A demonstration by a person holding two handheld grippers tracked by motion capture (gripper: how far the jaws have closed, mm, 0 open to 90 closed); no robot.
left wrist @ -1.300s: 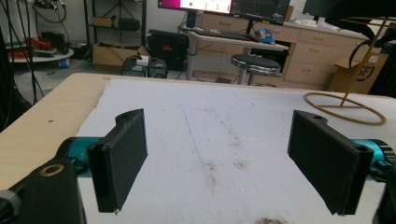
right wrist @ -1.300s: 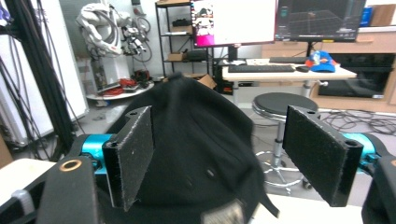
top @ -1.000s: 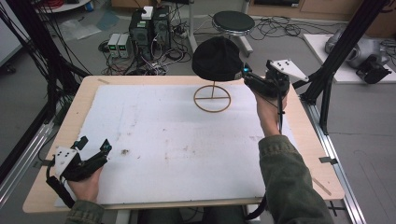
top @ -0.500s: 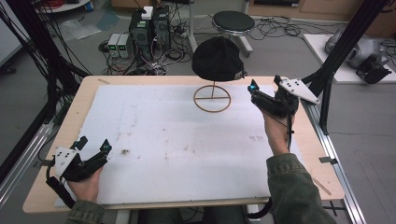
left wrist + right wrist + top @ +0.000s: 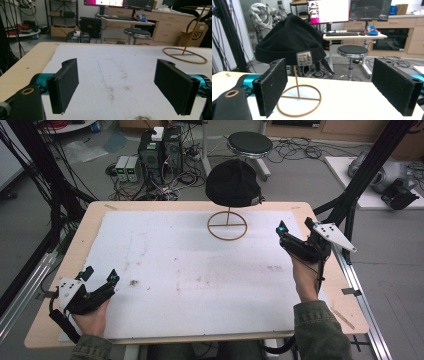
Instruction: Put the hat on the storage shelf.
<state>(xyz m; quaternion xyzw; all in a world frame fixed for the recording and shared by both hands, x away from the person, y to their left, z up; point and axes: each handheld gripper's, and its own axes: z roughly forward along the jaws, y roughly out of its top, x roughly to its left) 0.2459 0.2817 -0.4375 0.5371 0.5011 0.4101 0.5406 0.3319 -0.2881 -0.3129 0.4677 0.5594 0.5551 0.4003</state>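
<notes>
1. Black beanie (image 5: 233,183): sits on top of a thin gold-coloured stand (image 5: 227,225), at about 12 o'clock on the table in the high view, near the far edge. In the right gripper view the beanie (image 5: 289,41) shows a small square label on its cuff, facing the camera, and the stand's upright runs down to a flat ring base (image 5: 299,101) with a crossbar.
2. Stand, ring base: rests on the white mat (image 5: 190,270). In the left gripper view part of the ring (image 5: 185,55) lies at 2 o'clock, well apart from that gripper.
3. Right gripper (image 5: 295,238): held in the person's right hand (image 5: 305,279) at about 3 o'clock on the table, to the right of the stand and apart from it. Jaws spread wide, nothing between them (the beanie and stand are seen through the gap in the right gripper view, farther off).
4. Left gripper (image 5: 99,279): held in the left hand (image 5: 92,315) at about 8 o'clock, low near the mat's near-left corner, well apart from the beanie. Jaws spread wide, with bare mat between them.
5. White mat: covers most of the wooden table (image 5: 65,265); it bears smudges and a small dark speck (image 5: 133,282) just right of the left gripper.
6. Surroundings: round stool (image 5: 249,143) on the floor beyond the table's far edge, at 12 o'clock.
</notes>
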